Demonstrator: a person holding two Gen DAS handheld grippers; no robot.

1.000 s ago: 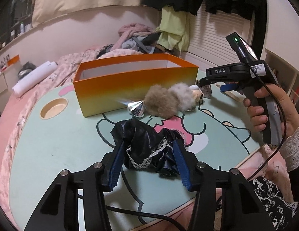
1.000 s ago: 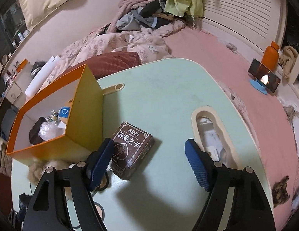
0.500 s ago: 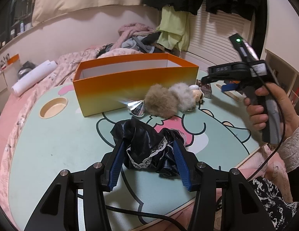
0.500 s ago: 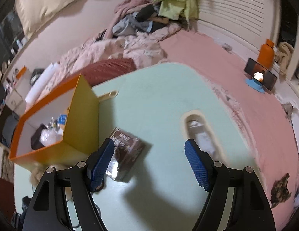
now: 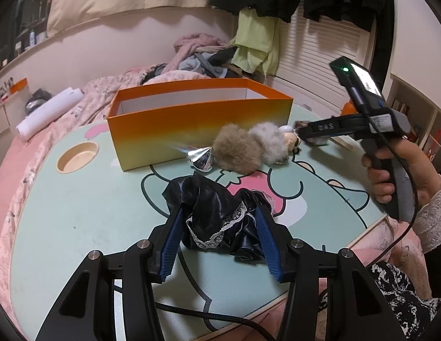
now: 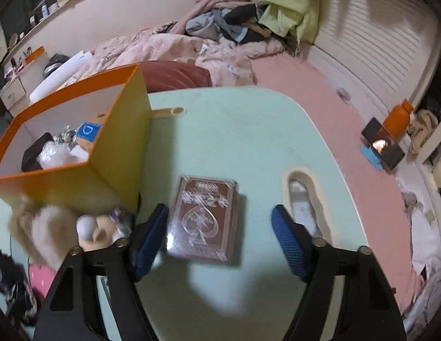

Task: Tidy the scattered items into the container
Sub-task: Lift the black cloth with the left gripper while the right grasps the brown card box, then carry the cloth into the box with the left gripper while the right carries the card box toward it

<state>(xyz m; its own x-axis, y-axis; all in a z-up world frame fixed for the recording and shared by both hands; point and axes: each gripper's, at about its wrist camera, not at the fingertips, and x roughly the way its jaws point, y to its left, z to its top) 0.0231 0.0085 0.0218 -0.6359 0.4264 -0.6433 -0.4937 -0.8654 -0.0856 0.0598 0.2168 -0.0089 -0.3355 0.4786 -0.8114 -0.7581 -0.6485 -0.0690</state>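
Card box (image 6: 204, 218) lay lower centre on worktop (image 6: 248, 142), between closing right hand-held gripper (image 6: 220, 240) pads, untouched; best centred before squeezing. Left hand-held gripper (image 5: 220, 237) clamped black satin cloth (image 5: 217, 213).

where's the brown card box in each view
Left wrist: the brown card box only peeks out at right, mostly hidden behind the right gripper.
Right wrist: lower centre, flat on the table, between the closing fingers, nearer the left one.
Shared landmark: the orange container.
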